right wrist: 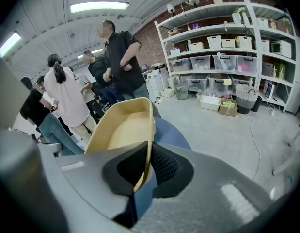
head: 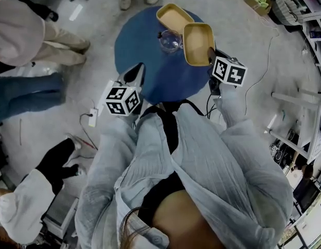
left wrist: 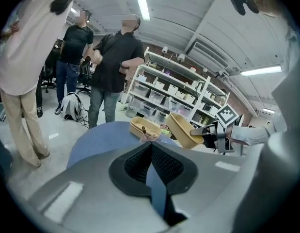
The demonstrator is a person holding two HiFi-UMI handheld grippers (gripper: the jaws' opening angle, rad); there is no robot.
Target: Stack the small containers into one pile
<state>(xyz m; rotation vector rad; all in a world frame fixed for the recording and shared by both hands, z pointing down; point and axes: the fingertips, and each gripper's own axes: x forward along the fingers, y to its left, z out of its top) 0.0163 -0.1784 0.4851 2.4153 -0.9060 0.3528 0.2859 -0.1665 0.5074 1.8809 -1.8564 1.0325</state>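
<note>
A tan oblong container (head: pixel 198 43) hangs tilted above the right side of the round blue table (head: pixel 144 61). My right gripper (head: pixel 211 56) is shut on its near rim. In the right gripper view the thin rim of that container (right wrist: pixel 124 127) runs between the pads (right wrist: pixel 162 165). A second tan container (head: pixel 175 15) rests on the table's far edge, also seen in the left gripper view as the resting container (left wrist: pixel 145 127) beside the lifted container (left wrist: pixel 184 130). My left gripper (head: pixel 135 75) is shut with nothing in it, over the table's near left edge, and its pads (left wrist: pixel 162 161) meet.
A small clear glass vessel (head: pixel 169 40) stands on the table between the two containers. Several people stand on the grey floor to the left (head: pixel 25 40). A white power strip (head: pixel 93 117) and cables lie on the floor. Shelving with bins (right wrist: pixel 227 47) lines the wall.
</note>
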